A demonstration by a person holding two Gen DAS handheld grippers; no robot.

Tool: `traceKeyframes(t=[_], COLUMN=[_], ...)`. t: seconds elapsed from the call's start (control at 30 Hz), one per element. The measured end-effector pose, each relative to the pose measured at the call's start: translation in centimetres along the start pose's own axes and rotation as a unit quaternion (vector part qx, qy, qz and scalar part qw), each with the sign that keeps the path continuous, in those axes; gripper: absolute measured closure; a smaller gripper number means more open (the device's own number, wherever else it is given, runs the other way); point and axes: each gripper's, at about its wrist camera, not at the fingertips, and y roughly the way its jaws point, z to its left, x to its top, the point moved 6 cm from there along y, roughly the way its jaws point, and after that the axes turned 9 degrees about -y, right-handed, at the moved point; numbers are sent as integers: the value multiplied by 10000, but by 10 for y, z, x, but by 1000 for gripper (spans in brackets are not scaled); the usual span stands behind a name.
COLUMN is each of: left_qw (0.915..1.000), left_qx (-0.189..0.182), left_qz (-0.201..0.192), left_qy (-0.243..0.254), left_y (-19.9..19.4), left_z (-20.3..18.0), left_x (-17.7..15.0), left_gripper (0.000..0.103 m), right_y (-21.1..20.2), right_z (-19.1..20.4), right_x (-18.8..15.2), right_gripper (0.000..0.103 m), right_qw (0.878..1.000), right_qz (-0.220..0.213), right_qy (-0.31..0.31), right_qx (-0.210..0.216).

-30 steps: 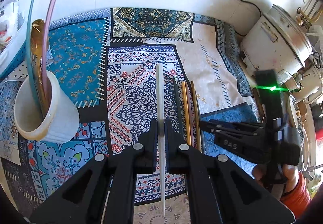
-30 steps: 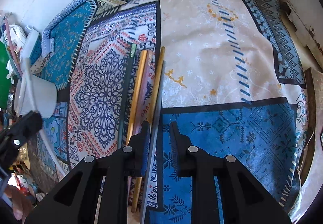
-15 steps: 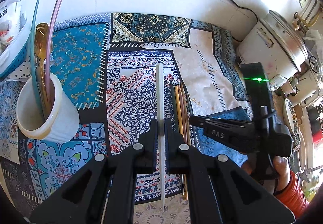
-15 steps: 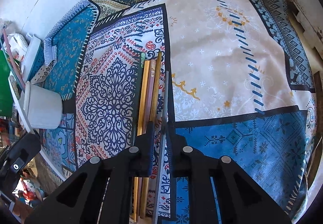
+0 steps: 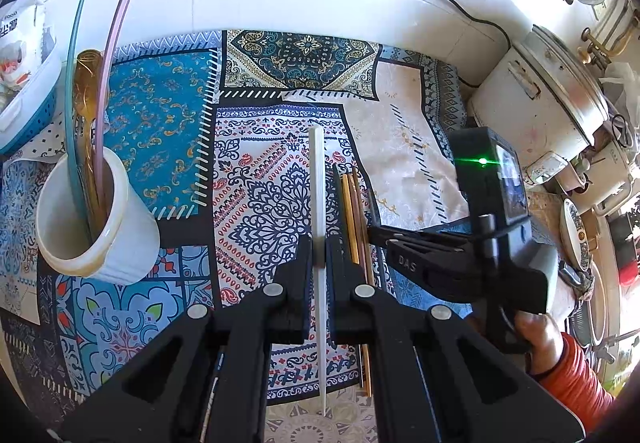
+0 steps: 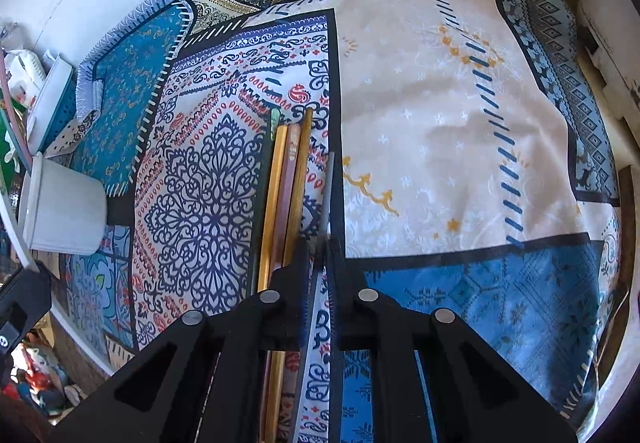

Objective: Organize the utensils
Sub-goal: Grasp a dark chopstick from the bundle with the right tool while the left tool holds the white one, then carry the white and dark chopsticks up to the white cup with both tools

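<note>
Left gripper [image 5: 319,243]: pinches a white chopstick [image 5: 319,179] near its middle, jaws pressed tight on it; the stick runs straight ahead over the patterned cloth [image 5: 168,111] and trails back under the gripper.
Right gripper [image 6: 319,247]: its jaws have just been closing, and now clamp a grey chopstick [image 6: 327,191], which points forward past the fingertips (the rear part shows between the arms of the gripper).
Loose chopsticks [image 6: 286,179]: a tight bundle of a dark green, two golden and a pinkish one lies flat on the cloth, just left of the grey one, all roughly parallel.
White cup [image 5: 96,231]: stands on the cloth well to the left of the bundle; it holds a teal stick [image 5: 76,55], a pink stick [image 5: 114,43] and a golden spoon or fork [image 5: 86,91] (which of the two is hard to tell), all leaning against its rim.
Person's hand [image 5: 536,331]: grips the right gripper's handle, an orange sleeve [image 5: 576,375] behind it.
Rice cooker [image 5: 544,95]: white, off the cloth's right edge.
</note>
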Motion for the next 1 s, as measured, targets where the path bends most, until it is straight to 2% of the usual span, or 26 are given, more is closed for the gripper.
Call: traceKeyframes(t=[0.13,0.23,0.57,1.0], left_qw=[10000,9999,9987,9942], left_qx=[16,31,42,-81], left_qz=[-58,-141,-511,-1039], left_qy=[-41,-46,-31,252], left_y=[-6,-13,-44,-86], left_z=[1,2,-2,-20], left_x=[1,4,11,25], left_gripper=[99,99,99,99], right_y=[0,-13,-86,-163], right_z=[7,11,13,28], right_x=[3,5,9,3], right_gripper=[98,98,98,98], right_qw=[9999,9997,9943,9810], right_qz=[-15,-203,-1061,-1919], right_qy=[4,-35,-73,-189], right_qx=[123,123,58,-201])
